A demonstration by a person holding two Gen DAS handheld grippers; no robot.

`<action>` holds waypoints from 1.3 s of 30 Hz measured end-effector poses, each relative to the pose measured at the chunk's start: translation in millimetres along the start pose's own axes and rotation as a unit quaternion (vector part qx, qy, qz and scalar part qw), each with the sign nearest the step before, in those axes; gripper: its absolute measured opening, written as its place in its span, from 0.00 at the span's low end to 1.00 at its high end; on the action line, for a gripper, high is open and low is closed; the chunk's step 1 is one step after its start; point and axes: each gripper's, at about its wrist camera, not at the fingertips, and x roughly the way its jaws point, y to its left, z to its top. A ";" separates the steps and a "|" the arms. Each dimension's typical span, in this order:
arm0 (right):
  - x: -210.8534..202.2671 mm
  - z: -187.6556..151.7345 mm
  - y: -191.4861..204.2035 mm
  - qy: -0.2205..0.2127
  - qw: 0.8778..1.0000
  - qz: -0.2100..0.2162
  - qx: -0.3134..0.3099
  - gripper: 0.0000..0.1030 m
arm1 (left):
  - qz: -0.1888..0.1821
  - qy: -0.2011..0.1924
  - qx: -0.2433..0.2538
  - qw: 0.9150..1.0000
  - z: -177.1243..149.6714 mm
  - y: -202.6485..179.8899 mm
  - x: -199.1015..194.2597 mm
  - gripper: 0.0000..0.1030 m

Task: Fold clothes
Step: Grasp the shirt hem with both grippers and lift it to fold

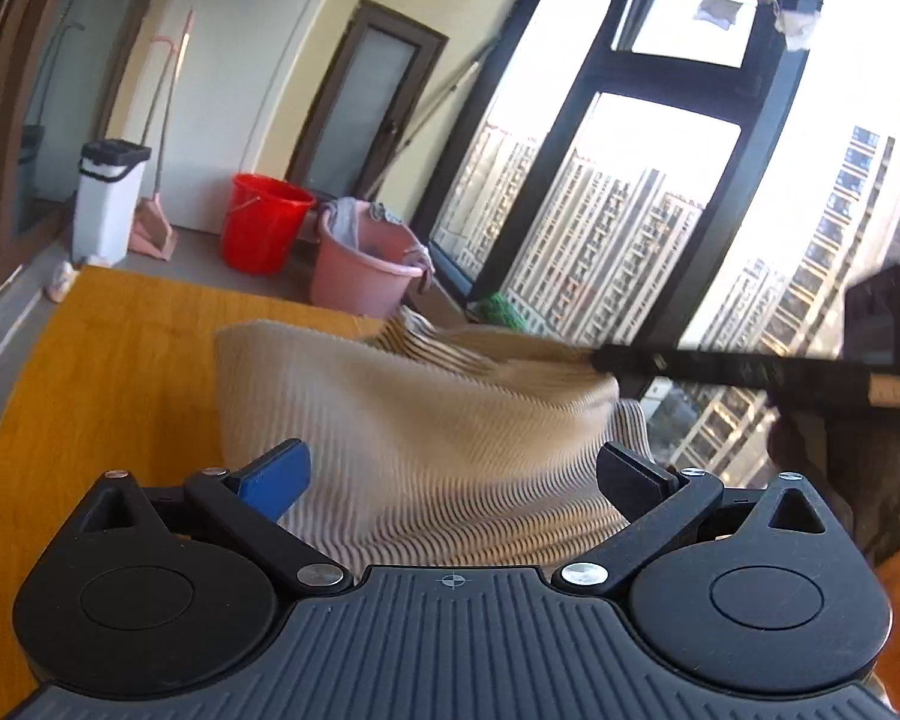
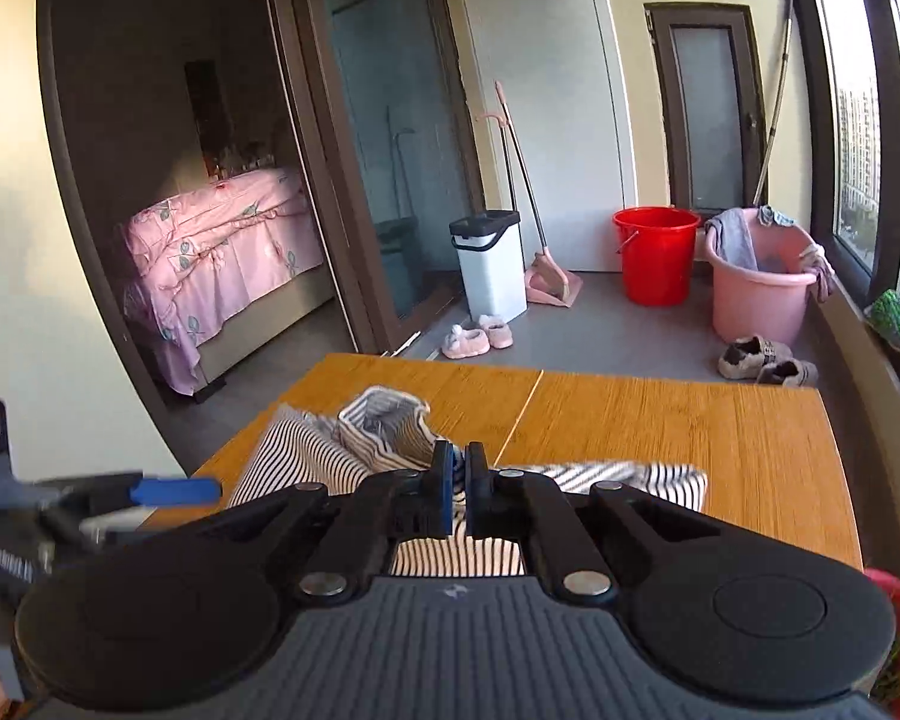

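A black-and-white striped garment (image 1: 426, 420) is lifted above the wooden table (image 1: 120, 360). My left gripper (image 1: 450, 474) is open, its fingers wide apart on either side of the hanging cloth, holding nothing. My right gripper (image 2: 459, 468) is shut on the striped garment (image 2: 306, 462) and holds a fold of it up; in the left wrist view it reaches in from the right (image 1: 606, 360) and pinches the cloth's top edge. The left gripper shows blurred at the left edge of the right wrist view (image 2: 168, 489).
The table (image 2: 660, 426) ends at a far edge. Beyond it on the floor stand a red bucket (image 2: 657, 255), a pink tub (image 2: 756, 282), a white bin (image 2: 489, 264), slippers (image 2: 477, 336) and shoes (image 2: 762, 360). A window wall (image 1: 630, 210) runs along the right.
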 end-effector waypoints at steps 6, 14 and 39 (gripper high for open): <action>2.2 -60.8 -25.5 0.058 0.996 -0.022 0.070 0.00 | 0.024 0.059 -0.034 0.997 17.5 16.6 47.4 1.00; 9.5 -21.3 -13.8 0.017 0.999 -0.026 0.011 0.13 | 0.077 0.035 0.034 0.996 -1.0 -33.9 34.6 1.00; 50.1 13.9 24.2 0.033 0.999 -0.009 -0.028 0.10 | -0.004 -0.008 -0.009 1.000 -8.4 -0.2 -16.5 1.00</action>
